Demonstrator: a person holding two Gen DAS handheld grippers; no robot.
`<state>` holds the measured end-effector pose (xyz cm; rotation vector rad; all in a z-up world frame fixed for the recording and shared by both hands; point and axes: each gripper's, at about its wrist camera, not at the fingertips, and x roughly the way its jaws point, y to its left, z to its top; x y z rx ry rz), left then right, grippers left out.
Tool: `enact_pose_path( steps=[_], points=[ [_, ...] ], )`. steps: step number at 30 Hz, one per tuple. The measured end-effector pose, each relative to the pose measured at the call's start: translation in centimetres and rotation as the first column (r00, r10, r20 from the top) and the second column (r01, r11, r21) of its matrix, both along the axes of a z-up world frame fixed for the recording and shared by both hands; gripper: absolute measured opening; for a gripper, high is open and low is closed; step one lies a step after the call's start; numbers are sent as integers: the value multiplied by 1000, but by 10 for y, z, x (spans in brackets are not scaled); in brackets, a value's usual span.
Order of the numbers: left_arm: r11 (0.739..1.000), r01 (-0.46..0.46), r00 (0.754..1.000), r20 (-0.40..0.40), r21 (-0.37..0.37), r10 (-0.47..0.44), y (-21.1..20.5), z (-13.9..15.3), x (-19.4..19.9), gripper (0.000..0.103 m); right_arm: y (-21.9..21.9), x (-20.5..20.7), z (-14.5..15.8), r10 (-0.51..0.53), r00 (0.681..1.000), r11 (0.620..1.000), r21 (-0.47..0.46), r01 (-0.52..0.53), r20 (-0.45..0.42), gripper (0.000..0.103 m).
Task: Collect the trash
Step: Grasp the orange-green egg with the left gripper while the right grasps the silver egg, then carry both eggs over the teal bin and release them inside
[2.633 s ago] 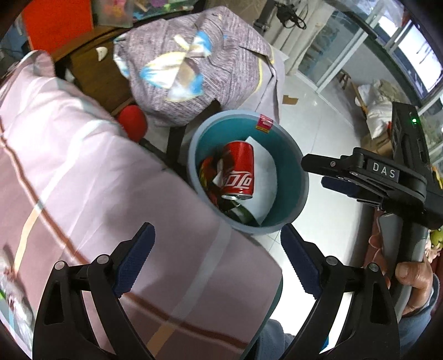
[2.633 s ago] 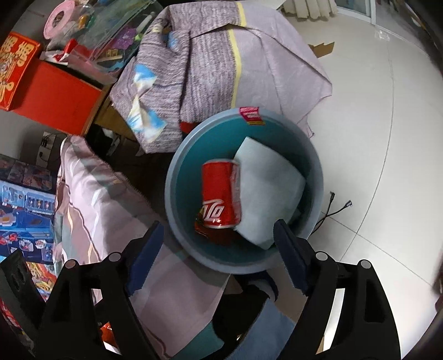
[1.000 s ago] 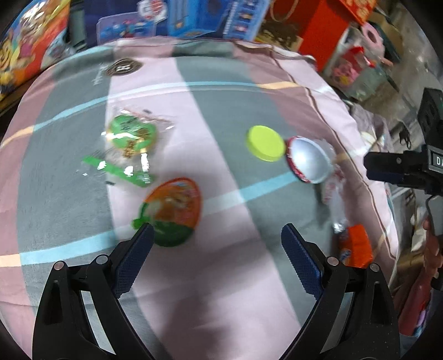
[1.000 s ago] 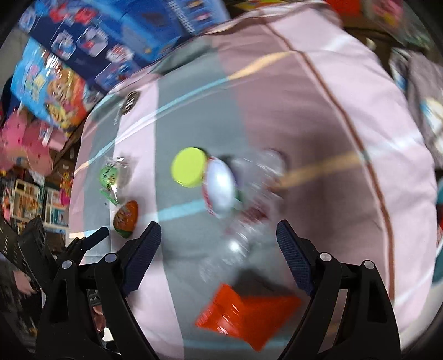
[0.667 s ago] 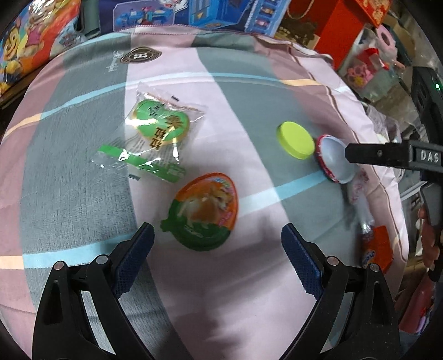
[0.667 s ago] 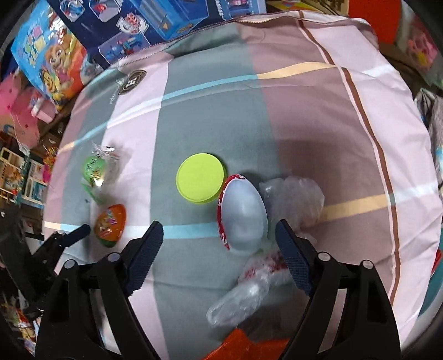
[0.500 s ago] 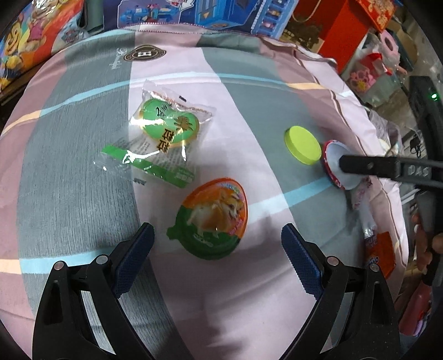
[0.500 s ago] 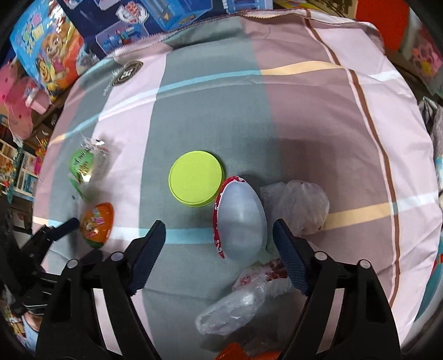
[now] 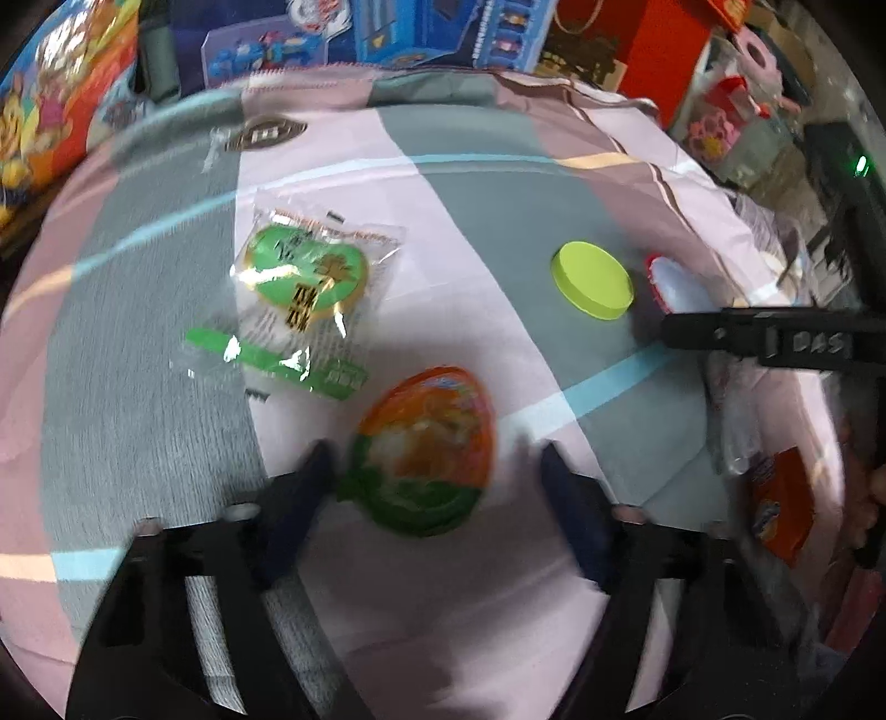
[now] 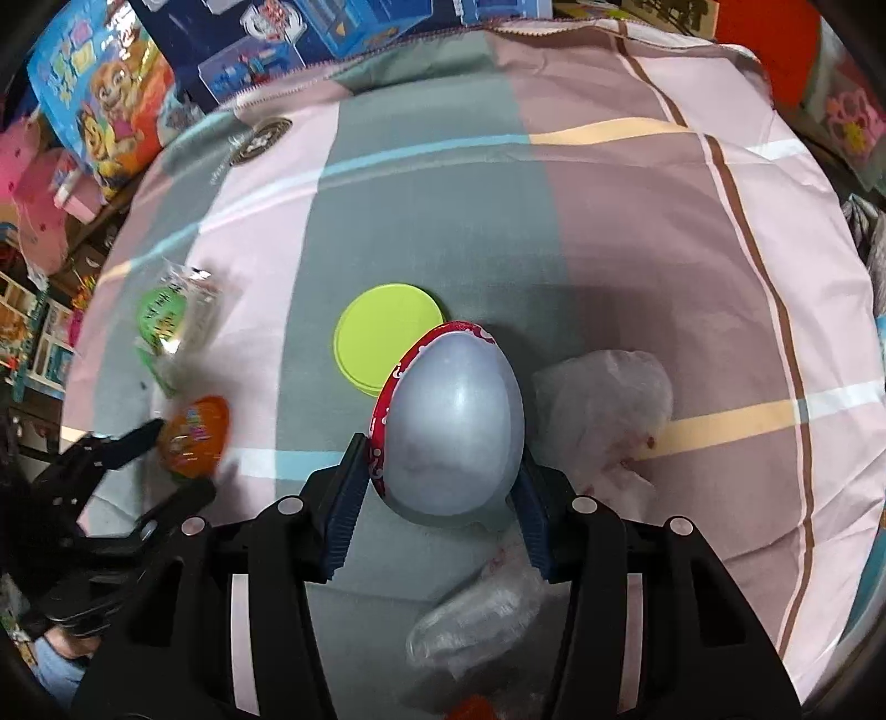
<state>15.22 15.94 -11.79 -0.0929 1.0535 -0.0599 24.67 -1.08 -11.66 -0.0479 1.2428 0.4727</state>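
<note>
An orange and green egg-shaped shell [image 9: 426, 443] lies on the striped cloth [image 9: 498, 194]. It sits between the blurred fingers of my left gripper [image 9: 434, 487], whose jaws are closing; a gap still shows on its right side. A silver egg-shaped shell with a red rim [image 10: 451, 426] lies further right. My right gripper [image 10: 440, 498] is closing around it, and both blue pads touch its sides. The right wrist view also shows the left gripper [image 10: 166, 465] at the orange shell [image 10: 194, 426].
A lime lid [image 10: 385, 338] touches the silver shell. A green snack wrapper [image 9: 304, 277] and a green strip wrapper [image 9: 277, 360] lie to the left. Crumpled clear plastic [image 10: 603, 410], a clear bag [image 10: 476, 615] and an orange packet [image 9: 781, 509] lie on the right. Toy boxes [image 10: 310, 33] line the back.
Both views swung from the teal bin to the striped cloth. Each gripper then came down over an egg-shaped shell and its wide jaws narrowed, the right pair onto the silver shell.
</note>
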Motion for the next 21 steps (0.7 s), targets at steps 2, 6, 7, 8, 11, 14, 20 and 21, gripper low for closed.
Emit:
enact_pose_path(
  steps=[2, 6, 7, 8, 11, 14, 20, 21],
  points=[
    [1000, 20, 1000, 3, -7, -20, -6, 1, 1, 55, -5, -1, 4, -9, 1000, 1000, 29, 10, -10, 48],
    [998, 26, 1000, 17, -51, -25, -16, 7, -3, 53, -16, -6, 13, -26, 999, 997, 75, 28, -19, 48],
    [997, 25, 1000, 18, -68, -24, -18, 9, -4, 53, -19, -8, 15, -29, 999, 996, 82, 30, -20, 48],
    [997, 27, 999, 20, -79, -25, -20, 11, -5, 53, -22, -10, 18, -32, 999, 995, 90, 34, -19, 48],
    [995, 32, 999, 28, -97, -30, -28, 18, -7, 53, -31, -14, 24, -47, 999, 993, 109, 48, -13, 48],
    [993, 41, 999, 40, -111, -36, -36, 27, -9, 54, -44, -16, 31, -71, 997, 989, 131, 71, -6, 48],
    [989, 74, 996, 65, -129, -66, -61, 45, -7, 54, -81, -23, 43, -130, 992, 977, 174, 127, 7, 48],
    [988, 84, 995, 70, -129, -75, -67, 48, -7, 54, -88, -24, 45, -141, 990, 974, 181, 137, 8, 48]
  ],
)
